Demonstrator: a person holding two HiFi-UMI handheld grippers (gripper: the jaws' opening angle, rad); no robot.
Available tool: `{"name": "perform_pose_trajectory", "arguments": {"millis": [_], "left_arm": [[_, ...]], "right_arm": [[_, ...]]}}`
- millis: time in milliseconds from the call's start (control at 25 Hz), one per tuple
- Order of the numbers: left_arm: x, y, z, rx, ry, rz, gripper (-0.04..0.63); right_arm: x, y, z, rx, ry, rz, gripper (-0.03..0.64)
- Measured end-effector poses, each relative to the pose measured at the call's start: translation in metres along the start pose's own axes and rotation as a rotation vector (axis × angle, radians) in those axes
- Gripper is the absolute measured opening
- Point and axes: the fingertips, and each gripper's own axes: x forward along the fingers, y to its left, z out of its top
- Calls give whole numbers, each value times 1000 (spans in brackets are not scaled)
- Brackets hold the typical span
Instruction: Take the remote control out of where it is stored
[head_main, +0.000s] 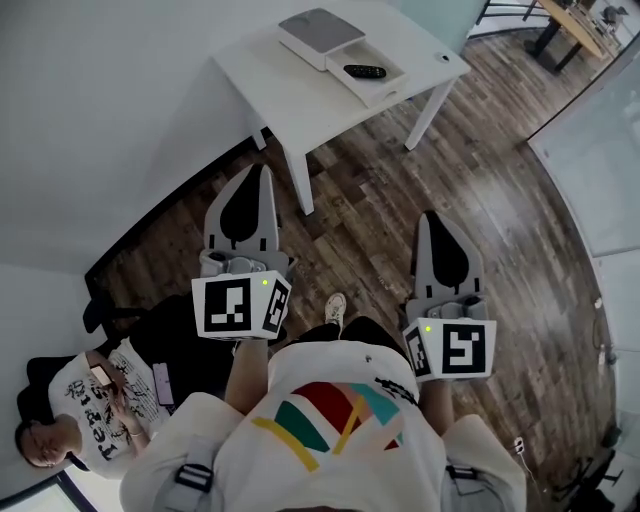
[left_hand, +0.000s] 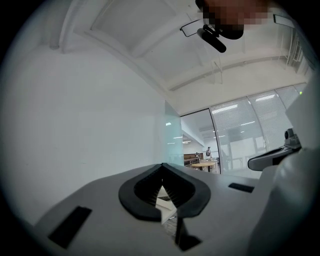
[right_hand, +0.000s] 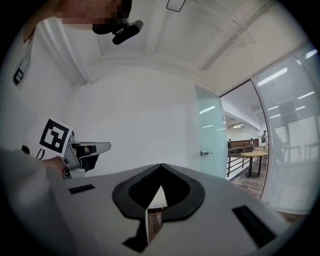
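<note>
- Head view: the black remote control lies flat inside a white open-topped tray, with its long axis running across the tray.
- The tray abuts a white box with a grey top panel. Both stand on the white rectangular desk at the top of the frame.
- The left tool and the right tool are held side by side at waist level, above the dark wood-plank floor. Both point toward the desk and are well apart from it and from the remote control.
- Left gripper view: the left tool is clenched. The jaw tips meet at a point and nothing is gripped between the black pads.
- Right gripper view: the right tool is likewise clenched and empty, with its tips in contact.
- Each tool carries a white cube with black square markers at its rear: the left cube and the right cube.
- The operator's white shirt with a multicoloured print fills the lower centre of the head view.
- A second person in a printed white shirt sits at the lower left, beside the wall.
</note>
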Motion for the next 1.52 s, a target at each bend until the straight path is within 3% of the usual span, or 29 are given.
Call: {"name": "perform_pose_trajectory", "arguments": {"millis": [280,600,1160,1520], "left_arm": [[40,4,-14,-16,24,-13,6],[90,7,-33,-7,50,-4,6],[232,-3,-49,5,66,-4,6],[297,4,-42,57,56,67,6]], "right_arm": [[33,-15,-7,-5,30,-2,-2],[86,-32,-21,40,33,84,-2],[216,-122,-22,62,23,139,-2],[277,-165,-27,120,20,191,24]]}}
